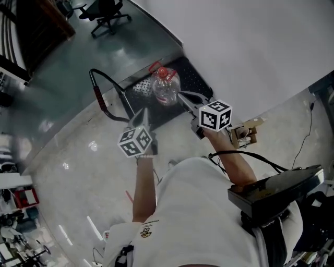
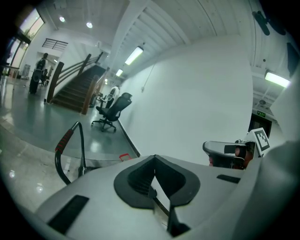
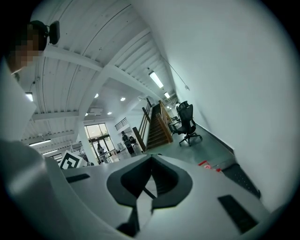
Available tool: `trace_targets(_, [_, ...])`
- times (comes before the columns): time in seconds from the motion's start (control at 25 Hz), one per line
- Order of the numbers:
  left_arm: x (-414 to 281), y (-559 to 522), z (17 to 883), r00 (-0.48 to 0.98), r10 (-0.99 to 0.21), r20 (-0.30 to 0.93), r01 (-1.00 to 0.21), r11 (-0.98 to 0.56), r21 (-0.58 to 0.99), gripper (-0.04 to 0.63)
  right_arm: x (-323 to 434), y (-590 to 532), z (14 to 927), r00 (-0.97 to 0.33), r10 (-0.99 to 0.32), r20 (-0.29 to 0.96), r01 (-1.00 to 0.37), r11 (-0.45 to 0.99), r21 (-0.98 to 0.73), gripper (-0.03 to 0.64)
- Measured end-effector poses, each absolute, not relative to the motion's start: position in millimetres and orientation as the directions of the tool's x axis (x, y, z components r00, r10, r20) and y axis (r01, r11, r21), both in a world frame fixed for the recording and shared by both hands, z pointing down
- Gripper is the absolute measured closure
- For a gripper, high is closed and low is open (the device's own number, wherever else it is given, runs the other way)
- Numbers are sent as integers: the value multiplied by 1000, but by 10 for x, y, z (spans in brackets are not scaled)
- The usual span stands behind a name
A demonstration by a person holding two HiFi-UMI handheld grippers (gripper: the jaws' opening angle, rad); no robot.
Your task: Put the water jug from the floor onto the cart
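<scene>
The clear water jug [image 1: 166, 86] with a red cap stands on the black deck of the cart [image 1: 195, 78], close to the white wall. The cart's black handle [image 1: 107, 91] with its red grip rises at the left; it also shows as a handle [image 2: 65, 140] in the left gripper view. My left gripper [image 1: 144, 112] hangs shut and empty, short of the jug and beside the handle. My right gripper [image 1: 181, 96] is shut and empty too, its tips just right of the jug and apart from it. A bit of the jug's red top [image 3: 206, 164] shows in the right gripper view.
A white wall [image 1: 250, 47] runs along the cart's far side. An office chair [image 1: 107, 15] stands further down the glossy floor, with stairs [image 2: 77, 89] beyond. A small cardboard piece [image 1: 249, 131] lies on the floor at the right. People stand far off.
</scene>
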State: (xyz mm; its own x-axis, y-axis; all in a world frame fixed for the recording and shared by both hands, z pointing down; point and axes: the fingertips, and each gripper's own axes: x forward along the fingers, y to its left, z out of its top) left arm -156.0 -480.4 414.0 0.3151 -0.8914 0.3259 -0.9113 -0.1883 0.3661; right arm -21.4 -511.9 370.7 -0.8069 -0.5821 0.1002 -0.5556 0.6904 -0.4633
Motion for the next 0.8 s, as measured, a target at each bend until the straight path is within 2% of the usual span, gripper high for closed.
trace_targets(0.16, [-1291,-4821,4047,316,-889,331,-918,-199,343,594,155,-5081,3622,-775,-625,93,-591,665,-457,600])
trace_targets(0.4, [-1088,-4775,4065,314,-885,345,-930,-215,297,594,388,-5130,3827,-712,-660,238,-697,627,-348,601])
trace_targets(0.6, [-971,-4715,4154,300,-881,367,-936,-197,292,594,383,-5140,3917,-704,-652,281,-707,612,-354,601])
trace_targets(0.8, [-940,-4615,4167,330,-871,364,-925,-223,307,594,301,-5000,3974,-724,-634,272,-685,611,-397,601])
